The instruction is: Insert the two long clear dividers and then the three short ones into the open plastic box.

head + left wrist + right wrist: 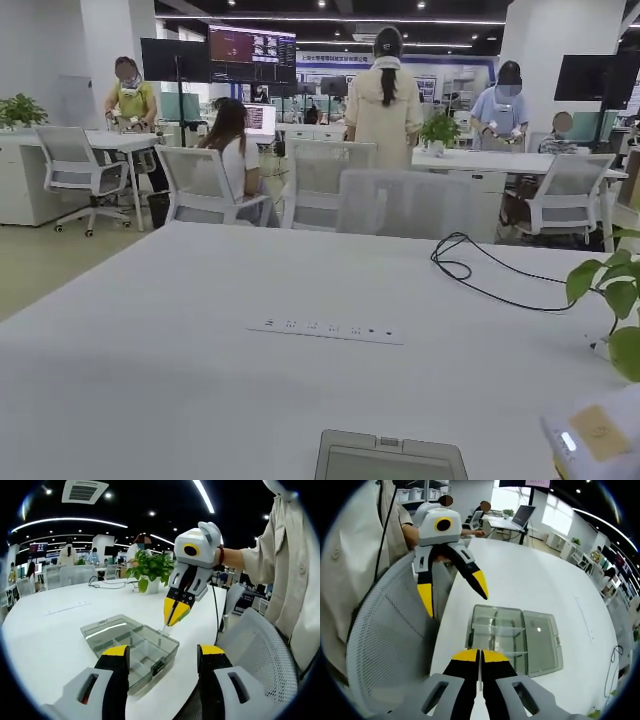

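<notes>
The open clear plastic box [150, 652] lies near the table's edge, its lid [107, 630] folded flat beside it. Clear dividers stand in its compartments [495, 630]. My right gripper [480, 655] is shut just above the box's near corner, with a thin clear divider [165, 628] pinched edge-on at its tips. From the left gripper view that same right gripper [176, 614] hangs over the box's far corner. My left gripper [162, 655] is open and holds nothing, off the table's edge beside the box; it also appears as the left gripper [455, 592]. The box's rim [390, 455] shows at the head view's bottom.
A white power strip [325, 329] and a black cable [480, 275] lie farther out on the white table [200, 380]. A potted plant [150, 570] stands at the table's side. A mesh chair back [395, 645] sits against the table edge. Part of a gripper [598, 436] shows bottom right.
</notes>
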`<action>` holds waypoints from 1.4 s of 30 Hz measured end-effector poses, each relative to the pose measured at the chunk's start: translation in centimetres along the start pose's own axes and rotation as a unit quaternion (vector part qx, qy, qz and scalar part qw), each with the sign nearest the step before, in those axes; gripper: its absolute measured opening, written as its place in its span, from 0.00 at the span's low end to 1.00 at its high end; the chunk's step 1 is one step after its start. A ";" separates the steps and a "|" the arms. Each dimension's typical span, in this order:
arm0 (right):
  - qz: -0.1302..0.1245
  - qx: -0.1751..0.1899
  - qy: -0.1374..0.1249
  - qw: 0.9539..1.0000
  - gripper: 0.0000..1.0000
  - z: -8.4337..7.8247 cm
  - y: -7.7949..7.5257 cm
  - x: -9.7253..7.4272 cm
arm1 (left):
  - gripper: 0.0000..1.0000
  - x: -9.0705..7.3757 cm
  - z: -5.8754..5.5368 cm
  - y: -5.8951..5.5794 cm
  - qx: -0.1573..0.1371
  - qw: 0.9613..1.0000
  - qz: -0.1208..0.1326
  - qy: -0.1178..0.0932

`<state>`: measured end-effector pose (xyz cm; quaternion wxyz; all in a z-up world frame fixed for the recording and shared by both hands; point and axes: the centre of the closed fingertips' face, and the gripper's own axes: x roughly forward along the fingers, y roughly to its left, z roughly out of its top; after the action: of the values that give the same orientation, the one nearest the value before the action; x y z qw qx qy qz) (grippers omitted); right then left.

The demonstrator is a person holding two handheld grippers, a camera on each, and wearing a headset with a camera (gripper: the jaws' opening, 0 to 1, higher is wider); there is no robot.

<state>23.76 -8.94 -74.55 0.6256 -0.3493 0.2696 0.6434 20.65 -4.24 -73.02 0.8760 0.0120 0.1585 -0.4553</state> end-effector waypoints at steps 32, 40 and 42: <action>-0.013 0.034 0.059 0.998 0.02 -3.3 -3.0 2.8 | 0.69 0.0 -0.1 1.1 -0.017 0.999 0.037 0.002; -0.001 0.023 0.068 0.997 0.02 -3.4 -3.0 3.1 | 0.68 0.0 0.0 1.2 -0.018 0.999 0.037 -0.001; 0.008 0.017 0.078 0.997 0.02 -3.3 -3.1 3.1 | 0.68 0.0 0.0 1.2 -0.019 0.999 0.036 0.000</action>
<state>27.27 -9.36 -78.76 0.6036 -0.3853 0.3310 0.6145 21.58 -3.55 -73.20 0.8918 0.0009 0.1667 -0.4206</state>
